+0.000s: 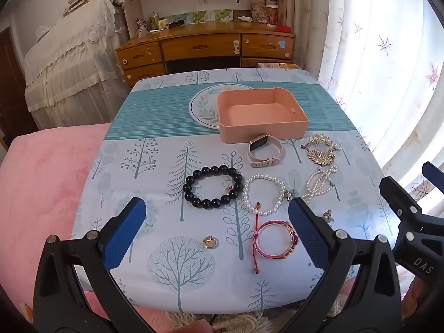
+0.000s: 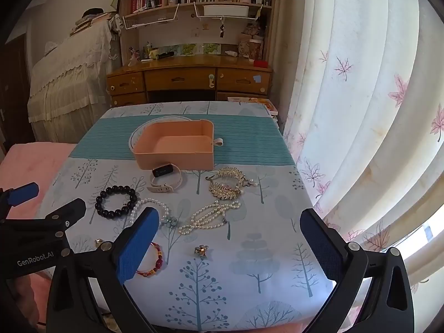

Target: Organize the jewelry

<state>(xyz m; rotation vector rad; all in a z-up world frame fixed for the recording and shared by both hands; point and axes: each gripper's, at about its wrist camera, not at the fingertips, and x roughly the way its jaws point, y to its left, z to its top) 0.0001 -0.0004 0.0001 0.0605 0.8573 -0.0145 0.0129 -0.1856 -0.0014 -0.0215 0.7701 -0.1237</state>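
Observation:
An empty pink box [image 1: 262, 115] [image 2: 174, 149] stands mid-table. In front of it lie a pink smartwatch [image 1: 263, 152] [image 2: 165, 179], a black bead bracelet [image 1: 212, 187] [image 2: 116, 202], a white pearl bracelet [image 1: 263, 194] [image 2: 149, 205], a gold leaf hair comb [image 1: 320, 149] [image 2: 227, 183], a pearl strand [image 1: 319, 184] [image 2: 208, 217], a red cord bracelet [image 1: 273, 240] [image 2: 151, 263], a small gold charm [image 1: 209, 242] and a small clip [image 2: 201, 249]. My left gripper [image 1: 217, 236] hovers open above the near jewelry. My right gripper [image 2: 230, 247] hovers open over the table's right side, holding nothing.
The table wears a blue tree-print cloth [image 1: 166, 166] [image 2: 263, 249]. A pink bedspread [image 1: 41, 180] lies to the left, curtains [image 2: 360, 111] hang close on the right, and a wooden desk [image 1: 205, 47] with shelves stands behind.

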